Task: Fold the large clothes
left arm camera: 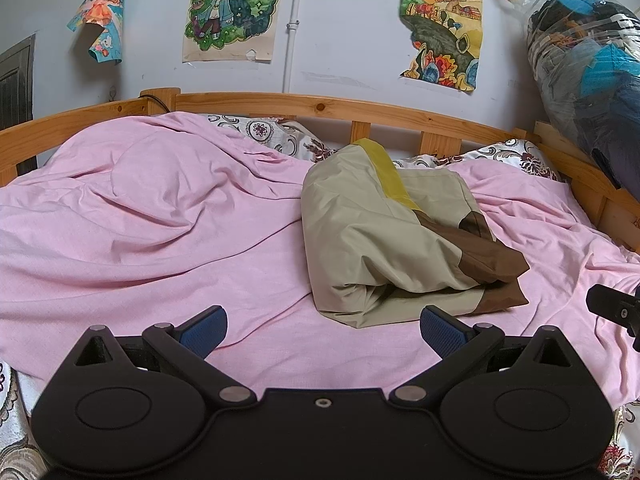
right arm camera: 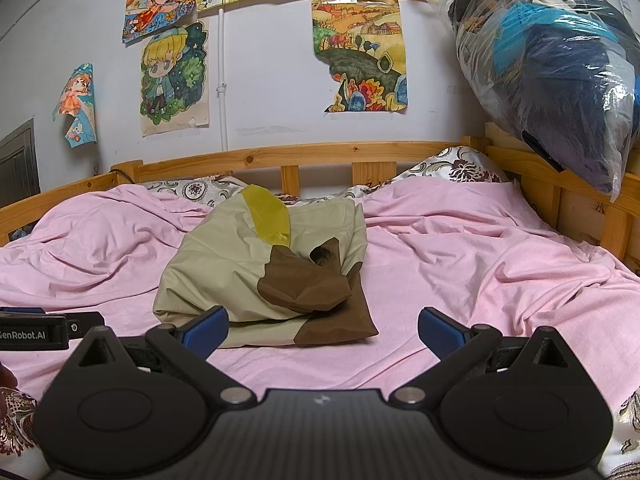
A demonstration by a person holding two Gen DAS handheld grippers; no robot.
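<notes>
A beige garment with a yellow stripe and brown parts lies folded in a bundle on the pink sheet. It also shows in the right wrist view, left of centre. My left gripper is open and empty, just in front of the bundle's near edge. My right gripper is open and empty, near the bundle's near right corner. The right gripper's tip shows at the right edge of the left wrist view. The left gripper's body shows at the left of the right wrist view.
A wooden bed rail runs along the back and right side. Patterned pillows lie against the rail. A clear plastic bag of dark and blue clothes hangs at the right. Drawings are taped to the wall.
</notes>
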